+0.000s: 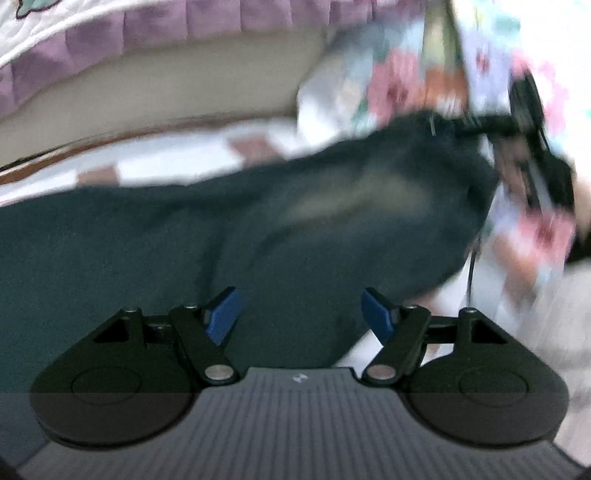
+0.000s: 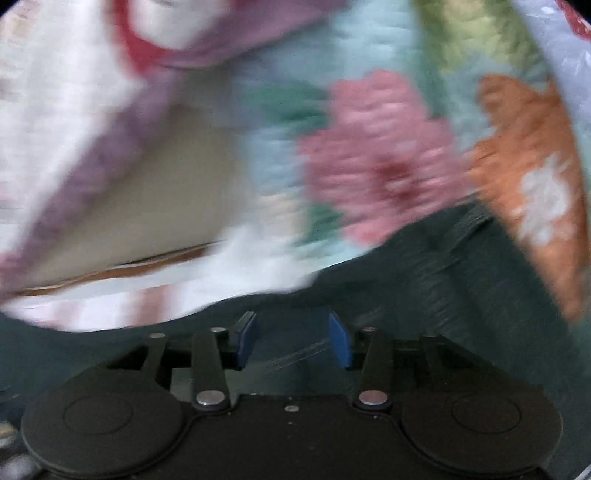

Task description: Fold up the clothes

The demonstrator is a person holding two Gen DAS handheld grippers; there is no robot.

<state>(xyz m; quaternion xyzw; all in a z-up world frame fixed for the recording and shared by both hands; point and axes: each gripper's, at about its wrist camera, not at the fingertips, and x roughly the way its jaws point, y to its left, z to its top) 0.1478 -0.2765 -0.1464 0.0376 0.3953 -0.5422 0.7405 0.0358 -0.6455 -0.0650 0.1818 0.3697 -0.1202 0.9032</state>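
Left wrist view: Your left gripper [image 1: 299, 314] hangs over the dark garment [image 1: 221, 229] with its jaws spread wide. The blue pads [image 1: 223, 315] hold nothing between them. The garment lies across a checked sheet [image 1: 177, 158] and fills the middle of the view from the left edge to the right. At its far right end, your right gripper [image 1: 517, 125] meets the cloth; blur prevents you from reading its jaws here. A floral quilt [image 1: 399, 85] stands behind that end of the garment. A purple ruffle [image 1: 155, 29] runs along the top, with a beige panel [image 1: 184, 77] below it.

Right wrist view: Your right gripper [image 2: 291, 339] sits low over the garment [image 2: 443, 280], jaws parted to a moderate gap. Dark cloth shows through the gap behind the pads [image 2: 245, 339], but neither pad presses on it. Thin pale threads cross the cloth just beside the right pad. The quilt [image 2: 380, 158] fills the upper right, touching the garment's far edge. The sheet [image 2: 147, 295] borders the garment on the left. The whole view is motion-blurred.
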